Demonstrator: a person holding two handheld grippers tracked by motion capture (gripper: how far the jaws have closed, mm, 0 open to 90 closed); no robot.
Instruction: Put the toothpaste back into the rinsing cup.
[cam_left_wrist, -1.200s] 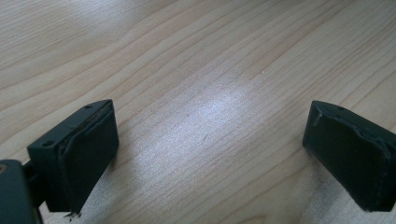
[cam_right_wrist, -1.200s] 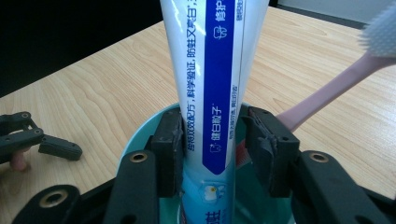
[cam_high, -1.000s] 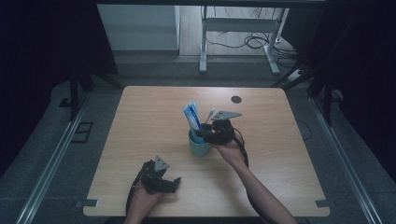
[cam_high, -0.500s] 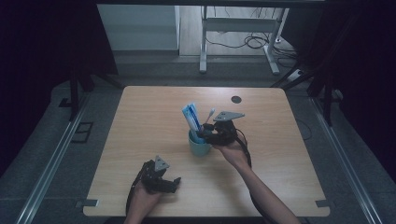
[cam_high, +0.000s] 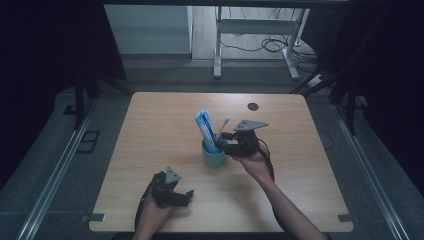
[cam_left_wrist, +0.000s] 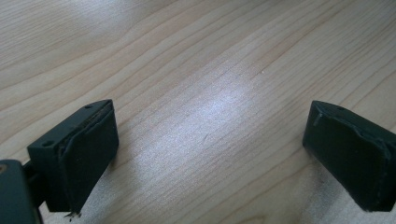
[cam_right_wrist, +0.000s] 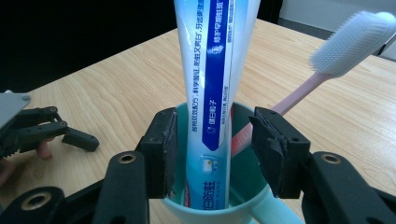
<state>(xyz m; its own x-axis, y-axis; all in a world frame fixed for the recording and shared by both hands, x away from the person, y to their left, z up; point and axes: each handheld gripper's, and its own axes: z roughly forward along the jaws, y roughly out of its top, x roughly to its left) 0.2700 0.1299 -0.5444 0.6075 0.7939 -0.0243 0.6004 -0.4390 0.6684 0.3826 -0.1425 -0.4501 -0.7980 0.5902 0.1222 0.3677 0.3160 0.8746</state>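
Near the table's (cam_high: 150, 120) front edge, left gripper (cam_high: 172, 192) rested with jaws wide apart, nothing between them. Mid-table, right gripper (cam_high: 225, 142) sat at the teal cup (cam_high: 214, 157), jaws partly open either side of the toothpaste tube (cam_right_wrist: 217, 93), gaps visible, not gripping. Pink toothbrush (cam_right_wrist: 345, 51) leaned in cup behind.
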